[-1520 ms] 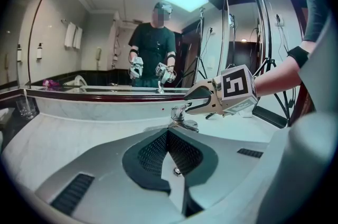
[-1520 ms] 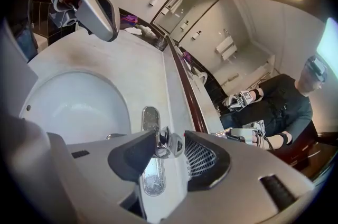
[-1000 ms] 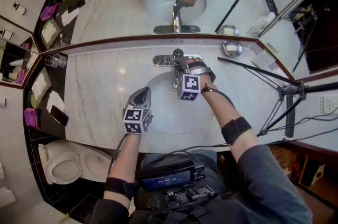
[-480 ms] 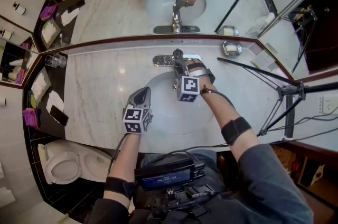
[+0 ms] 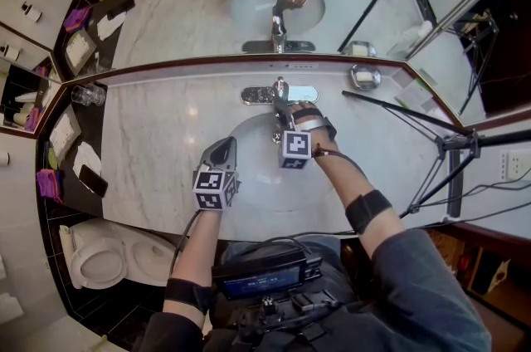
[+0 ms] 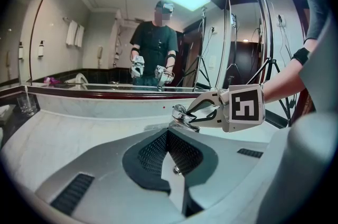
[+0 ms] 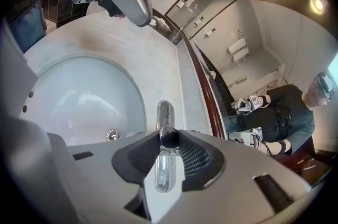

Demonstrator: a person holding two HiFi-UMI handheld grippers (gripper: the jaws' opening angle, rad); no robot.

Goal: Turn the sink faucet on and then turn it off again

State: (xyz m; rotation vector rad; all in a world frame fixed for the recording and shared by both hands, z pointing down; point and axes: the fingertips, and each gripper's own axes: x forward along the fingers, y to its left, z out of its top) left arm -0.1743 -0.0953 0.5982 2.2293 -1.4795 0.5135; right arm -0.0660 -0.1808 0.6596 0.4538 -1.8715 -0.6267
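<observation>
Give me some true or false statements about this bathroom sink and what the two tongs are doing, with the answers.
1. The right tongs grip the faucet handle. True; their jaws have just been closing, with the handle between them.
2. The left tongs hold the glass. False: they are shut and empty over the basin. The glass stands on the counter at the far left.
3. A soap dish sits on the counter near the mirror. True.
4. The tripod stands in the basin. False: it stands off the counter's right end.
</observation>
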